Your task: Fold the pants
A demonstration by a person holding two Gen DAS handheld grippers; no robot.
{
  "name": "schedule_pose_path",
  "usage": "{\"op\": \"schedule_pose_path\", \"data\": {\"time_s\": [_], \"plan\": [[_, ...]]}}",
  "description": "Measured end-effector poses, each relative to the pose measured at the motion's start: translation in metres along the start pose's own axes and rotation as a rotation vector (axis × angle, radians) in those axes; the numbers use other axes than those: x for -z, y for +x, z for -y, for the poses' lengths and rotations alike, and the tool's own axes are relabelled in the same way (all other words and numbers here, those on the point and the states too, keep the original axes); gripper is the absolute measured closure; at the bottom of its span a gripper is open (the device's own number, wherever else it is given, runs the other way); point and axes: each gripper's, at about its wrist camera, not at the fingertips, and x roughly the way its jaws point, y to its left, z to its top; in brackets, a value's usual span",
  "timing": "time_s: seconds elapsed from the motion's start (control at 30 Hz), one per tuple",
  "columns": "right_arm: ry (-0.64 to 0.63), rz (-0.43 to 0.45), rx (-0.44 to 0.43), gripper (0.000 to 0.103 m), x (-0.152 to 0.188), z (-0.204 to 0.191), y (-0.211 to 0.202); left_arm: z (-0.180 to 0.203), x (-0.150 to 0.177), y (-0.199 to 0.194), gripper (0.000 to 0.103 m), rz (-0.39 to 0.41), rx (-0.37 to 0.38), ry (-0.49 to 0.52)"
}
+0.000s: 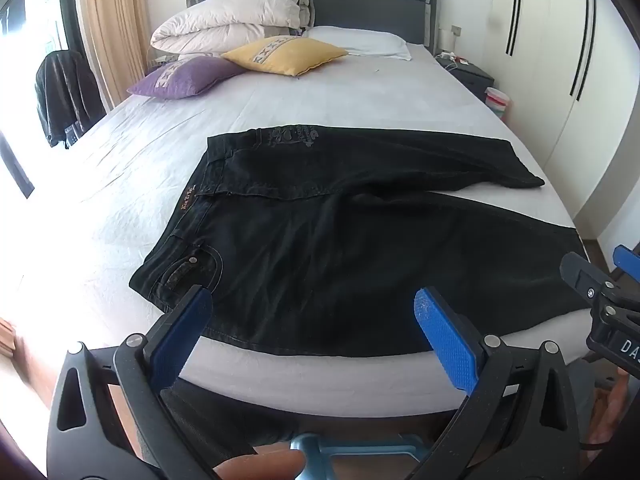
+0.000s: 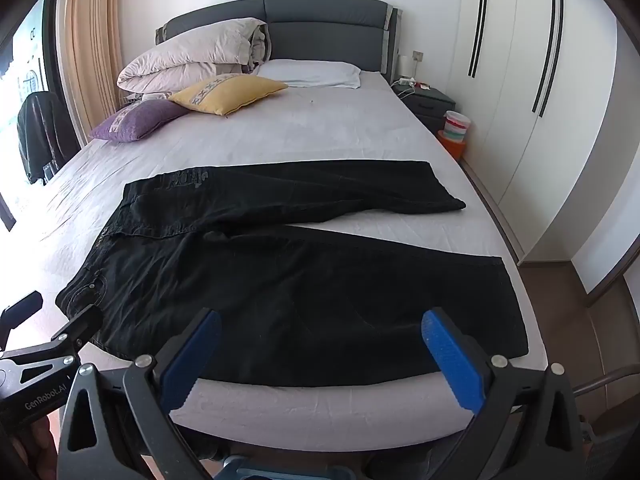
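Black jeans (image 1: 340,240) lie spread flat across the foot of the bed, waistband at the left, both legs running right and splayed apart. They also show in the right wrist view (image 2: 288,280). My left gripper (image 1: 316,316) is open and empty, hovering over the near edge of the jeans by the waist and hip pocket. My right gripper (image 2: 320,340) is open and empty, over the near leg's lower edge. The right gripper's body shows at the left wrist view's right edge (image 1: 600,292); the left gripper's body shows at the right wrist view's left edge (image 2: 44,344).
The bed (image 2: 320,404) has a light sheet. A purple cushion (image 2: 136,120), a yellow cushion (image 2: 228,94), a folded duvet (image 2: 192,60) and a white pillow (image 2: 312,74) sit at the headboard. A nightstand (image 2: 428,102) and a white wardrobe (image 2: 540,80) stand at the right.
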Motion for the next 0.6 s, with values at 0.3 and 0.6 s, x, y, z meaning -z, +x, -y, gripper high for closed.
{"op": "schedule_pose_path", "data": {"time_s": [0.3, 0.6], "plan": [[0.000, 0.006, -0.002, 0.000, 0.0015, -0.0011, 0.0003, 0.0003, 0.0025, 0.0053, 0.000, 0.004, -0.011, 0.011], [0.003, 0.007, -0.008, 0.000, 0.0036, -0.0024, 0.0004, 0.0010, 0.0030, -0.0003, 0.000, -0.001, -0.012, 0.010]]}}
